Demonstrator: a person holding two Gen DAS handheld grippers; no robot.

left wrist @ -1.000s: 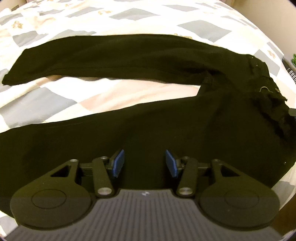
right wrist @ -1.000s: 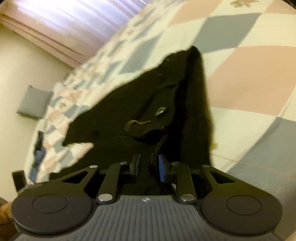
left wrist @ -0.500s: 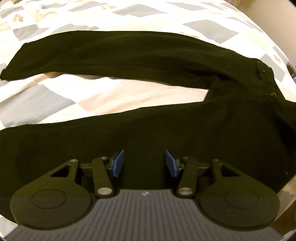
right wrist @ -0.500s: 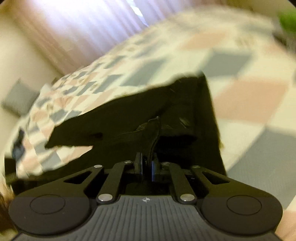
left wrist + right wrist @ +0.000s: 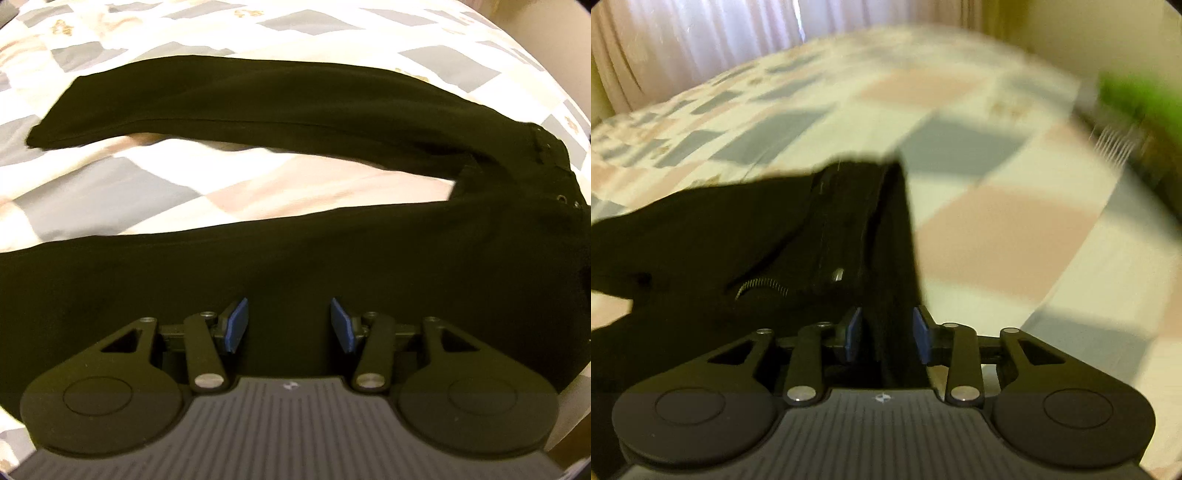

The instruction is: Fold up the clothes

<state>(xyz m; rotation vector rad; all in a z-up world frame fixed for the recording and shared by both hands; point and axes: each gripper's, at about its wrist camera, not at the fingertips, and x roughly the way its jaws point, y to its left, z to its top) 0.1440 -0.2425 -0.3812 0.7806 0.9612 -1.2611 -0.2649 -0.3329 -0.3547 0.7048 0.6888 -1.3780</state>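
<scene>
Left hand-held gripper (image 5: 288, 325) hangs w/ pads spread wide, gripping nothing, over the near leg of the black trousers (image 5: 295, 258). We see the trousers laid flat on the bed's checked quilt (image 5: 122, 192), legs splayed in a V: hems off to the left, both legs meeting at the waistband (image 5: 550, 147) on the right. Long axis runs left-right across this gripper, so it sits roughly mid-leg.

Right hand-held gripper (image 5: 886, 334) is at the waist end; zip (image 5: 761, 286) shows just ahead-left. Its pads stand partly apart w/ a ridge of waist fabric between them. View is blurred, so we can't tell if it's pinching or letting go.

We judge the right hand nearer the waist, the left nearer the legs; folding one leg over the other probably starts from there.
</scene>
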